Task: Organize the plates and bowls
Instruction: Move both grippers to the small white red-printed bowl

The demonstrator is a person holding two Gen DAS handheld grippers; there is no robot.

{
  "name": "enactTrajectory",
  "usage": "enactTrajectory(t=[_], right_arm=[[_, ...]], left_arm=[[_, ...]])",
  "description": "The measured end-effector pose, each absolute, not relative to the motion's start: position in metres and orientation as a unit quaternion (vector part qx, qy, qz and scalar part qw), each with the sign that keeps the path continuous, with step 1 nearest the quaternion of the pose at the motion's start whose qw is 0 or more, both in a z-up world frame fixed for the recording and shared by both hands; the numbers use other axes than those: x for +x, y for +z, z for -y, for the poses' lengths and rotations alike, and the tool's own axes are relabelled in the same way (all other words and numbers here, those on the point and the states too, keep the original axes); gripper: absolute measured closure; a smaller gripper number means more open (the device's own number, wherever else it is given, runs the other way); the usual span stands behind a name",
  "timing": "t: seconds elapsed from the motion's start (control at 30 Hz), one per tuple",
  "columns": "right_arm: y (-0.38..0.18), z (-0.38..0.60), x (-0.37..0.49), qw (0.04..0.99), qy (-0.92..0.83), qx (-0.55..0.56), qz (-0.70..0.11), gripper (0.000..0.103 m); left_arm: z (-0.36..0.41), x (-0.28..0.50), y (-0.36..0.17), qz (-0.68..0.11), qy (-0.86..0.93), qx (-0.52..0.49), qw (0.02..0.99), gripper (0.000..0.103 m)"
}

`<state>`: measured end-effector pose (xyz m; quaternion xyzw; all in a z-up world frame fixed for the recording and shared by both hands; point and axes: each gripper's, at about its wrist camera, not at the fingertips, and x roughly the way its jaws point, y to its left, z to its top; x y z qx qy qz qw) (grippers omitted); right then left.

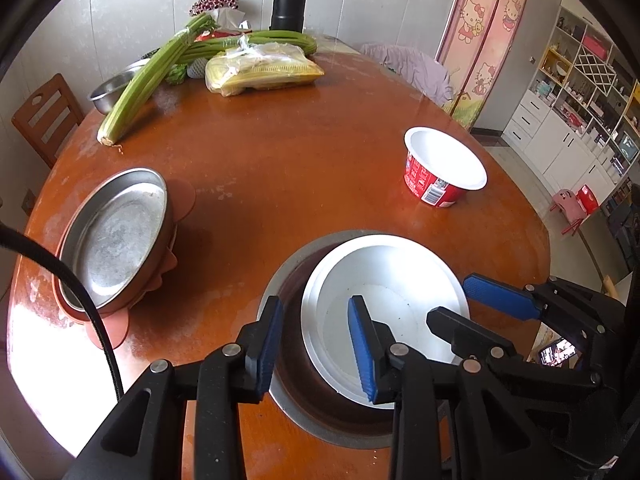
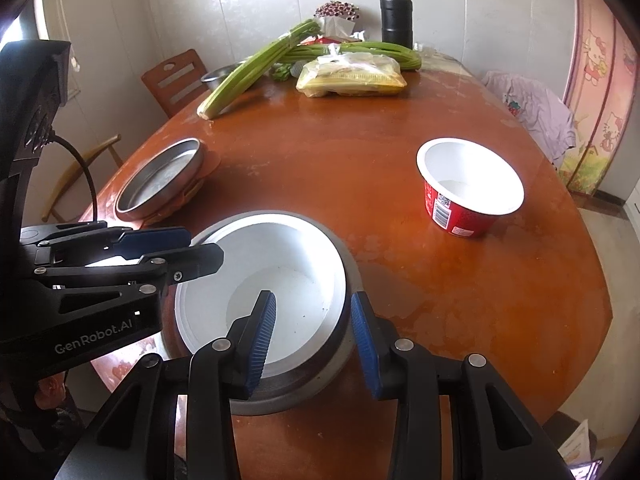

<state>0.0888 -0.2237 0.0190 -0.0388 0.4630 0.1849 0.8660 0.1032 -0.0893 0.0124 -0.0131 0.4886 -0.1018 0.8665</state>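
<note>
A white bowl sits nested inside a grey metal bowl at the table's near edge; both show in the right wrist view, the white bowl in the metal bowl. My left gripper is open, its jaws straddling the left rims of both bowls. My right gripper is open, straddling their right rims, and shows in the left wrist view. A red paper bowl stands at the right. A steel plate rests on a pink mat at the left.
Celery, a bagged yellow package, a steel basin and a black flask lie at the table's far end. A wooden chair stands at the left. A cloth-draped chair is at the right.
</note>
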Motion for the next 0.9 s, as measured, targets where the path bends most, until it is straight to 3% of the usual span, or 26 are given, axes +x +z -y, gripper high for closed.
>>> enactTrajectory(t=[0.27, 0.9], right_arm=[[0.03, 0.233, 0.087, 0.876, 0.185, -0.023, -0.445, 0.056], [0.06, 0.266, 0.117, 0.896, 0.137, 0.019, -0.423, 0.054]], left_arm=[[0.091, 0.101, 0.025, -0.475, -0.1, -0.011, 0.874, 0.066], [0.111, 0.137, 0.058, -0.461, -0.133, 0.028, 0.877, 0.065]])
